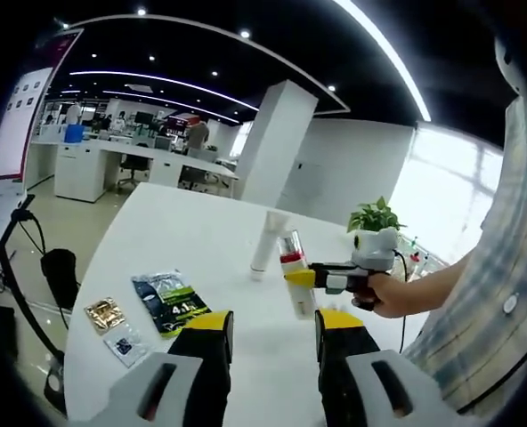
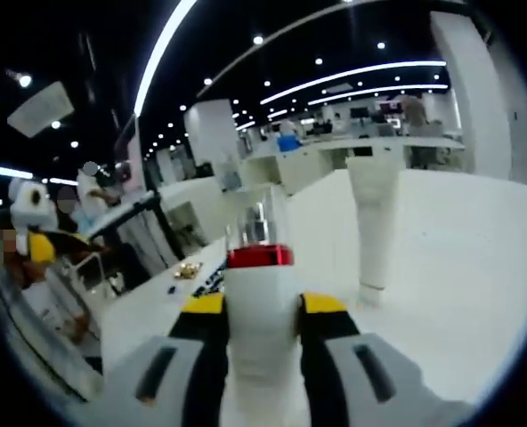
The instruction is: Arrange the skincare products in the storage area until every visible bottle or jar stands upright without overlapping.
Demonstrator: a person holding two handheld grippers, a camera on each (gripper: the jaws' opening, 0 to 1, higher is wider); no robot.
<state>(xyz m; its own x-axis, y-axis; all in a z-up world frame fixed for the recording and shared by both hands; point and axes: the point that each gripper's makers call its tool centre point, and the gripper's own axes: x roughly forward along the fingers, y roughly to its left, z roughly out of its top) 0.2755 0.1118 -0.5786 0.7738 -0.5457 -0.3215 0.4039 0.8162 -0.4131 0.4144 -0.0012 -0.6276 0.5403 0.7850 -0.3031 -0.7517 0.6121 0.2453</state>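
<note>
White table (image 1: 201,231): right gripper (image 2: 255,307) pinched the bottle (image 2: 259,294) upright for placing near the tube (image 2: 375,222); left gripper (image 1: 272,325) hung spread.

Both views low, sharing tube (image 1: 269,240) (image 2: 375,227)

White table (image 1: 201,222), potted plant (image 1: 375,233), sachets — dark green (image 1: 169,302), gold (image 1: 106,314); office desks (image 1: 90,165) behind
</note>
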